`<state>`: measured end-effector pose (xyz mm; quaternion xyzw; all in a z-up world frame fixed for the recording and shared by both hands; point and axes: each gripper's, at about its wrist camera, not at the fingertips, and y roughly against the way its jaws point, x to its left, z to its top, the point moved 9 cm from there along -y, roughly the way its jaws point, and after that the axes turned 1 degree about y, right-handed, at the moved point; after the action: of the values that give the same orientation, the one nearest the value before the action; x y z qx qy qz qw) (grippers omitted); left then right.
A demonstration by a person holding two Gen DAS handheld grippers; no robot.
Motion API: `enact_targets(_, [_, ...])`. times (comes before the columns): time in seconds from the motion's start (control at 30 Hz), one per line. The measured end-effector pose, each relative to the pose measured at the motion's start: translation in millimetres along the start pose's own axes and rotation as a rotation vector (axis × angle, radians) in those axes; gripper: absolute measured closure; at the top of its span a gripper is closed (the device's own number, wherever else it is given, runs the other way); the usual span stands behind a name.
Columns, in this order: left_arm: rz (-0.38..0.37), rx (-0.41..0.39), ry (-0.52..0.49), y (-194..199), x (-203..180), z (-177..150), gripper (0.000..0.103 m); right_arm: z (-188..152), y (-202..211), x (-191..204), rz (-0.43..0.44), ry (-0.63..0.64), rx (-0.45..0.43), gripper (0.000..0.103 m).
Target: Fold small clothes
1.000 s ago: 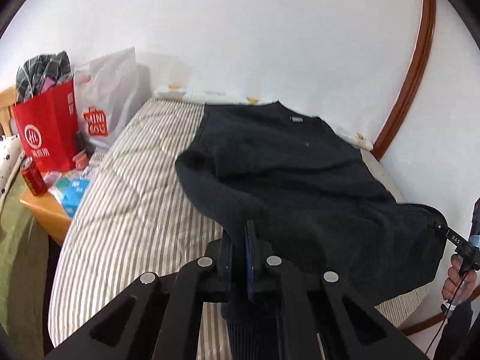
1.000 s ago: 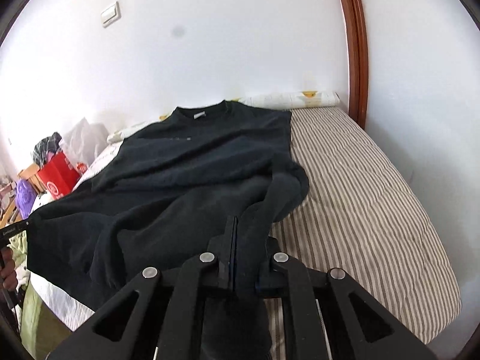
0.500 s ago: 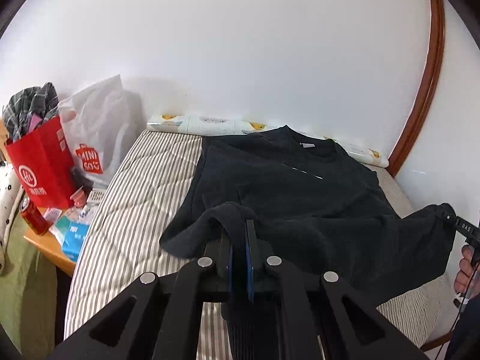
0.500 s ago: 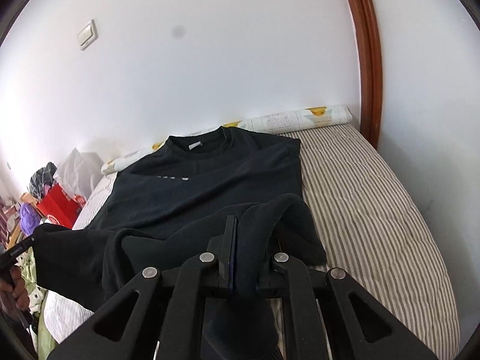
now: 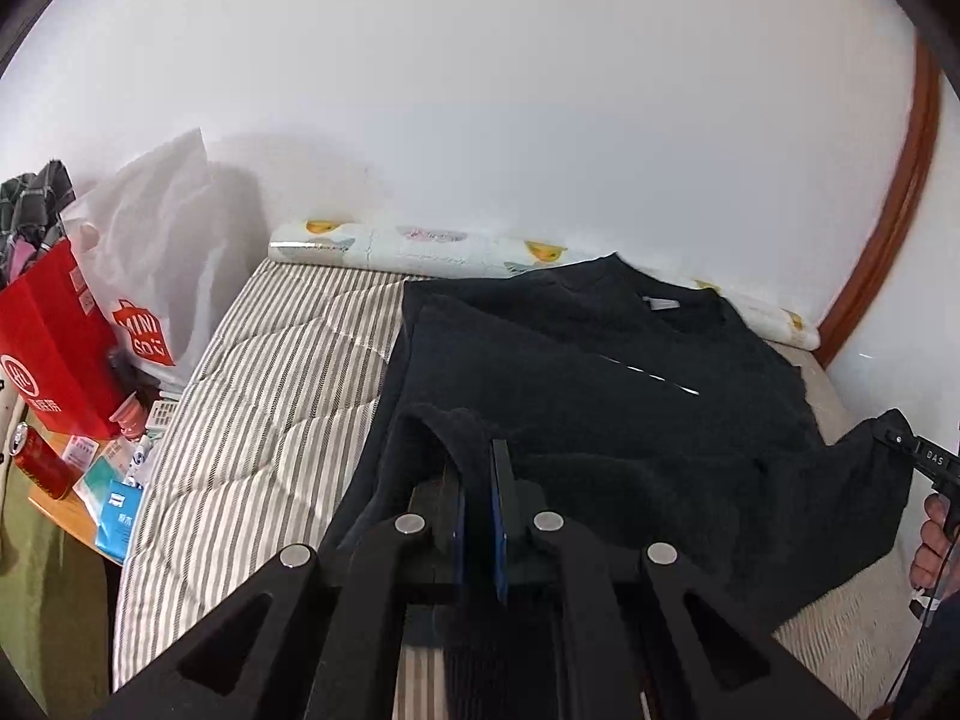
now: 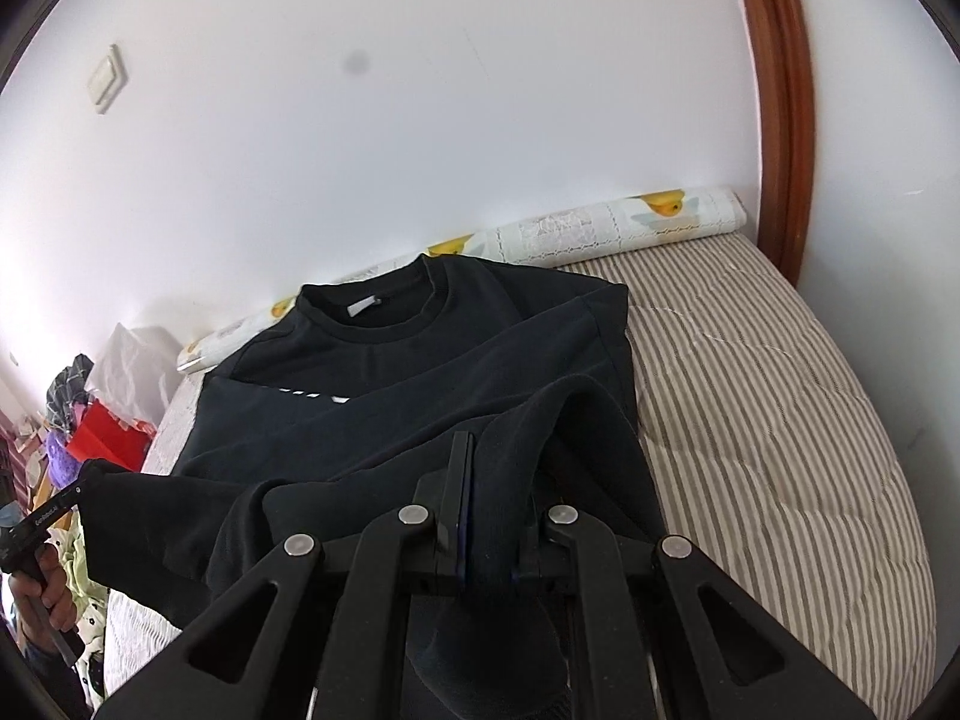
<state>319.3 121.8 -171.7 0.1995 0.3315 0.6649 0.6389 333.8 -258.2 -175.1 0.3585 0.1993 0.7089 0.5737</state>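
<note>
A black sweatshirt (image 5: 600,372) (image 6: 420,384) lies on the striped mattress (image 5: 270,408) (image 6: 768,396), its collar toward the far wall and a white label inside the neck. My left gripper (image 5: 477,468) is shut on the lower left part of the sweatshirt, with ribbed hem cloth hanging under it. My right gripper (image 6: 498,462) is shut on the lower right part, a fold of cloth bunched over its fingers. The held lower edge is lifted off the mattress and drapes between the two grippers. Each wrist view shows the other gripper pinching the cloth at the frame's edge, with a hand on its handle.
A rolled patterned sheet (image 5: 420,243) (image 6: 600,228) lies along the wall behind the collar. Left of the bed, a wooden side table (image 5: 66,516) carries a red paper bag (image 5: 48,348), a white plastic bag (image 5: 156,276), a red can and small packets. A wooden frame (image 6: 780,120) rises at the right.
Both grippers have drawn back from the far wall with the lower edge held. The sweatshirt body has slid and stretched flatter, and more wall shows above the bed.
</note>
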Motion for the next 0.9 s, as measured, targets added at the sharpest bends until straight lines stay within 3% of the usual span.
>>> enact_targets(0.27, [0.038,0.06,0.03,-54,17,-3,0.096,6,-62,-17,-0.013,-0.03,0.068,0.094])
enact_targets(0.5, [0.051,0.098,0.027,-68,21,-12,0.094,-6,-92,-35,-0.056,-0.078,0.132,0.093])
enact_targets(0.57, [0.055,0.105,0.028,-69,21,-14,0.093,-7,-90,-37,-0.045,-0.088,0.129,0.092])
enact_targets(0.73, [0.07,0.115,0.01,-61,17,-17,0.089,-13,-65,-39,-0.03,-0.108,0.16,0.076])
enact_targets(0.9, [0.045,0.111,0.026,-37,17,-27,0.075,-30,-11,-31,-0.072,0.054,0.126,0.072])
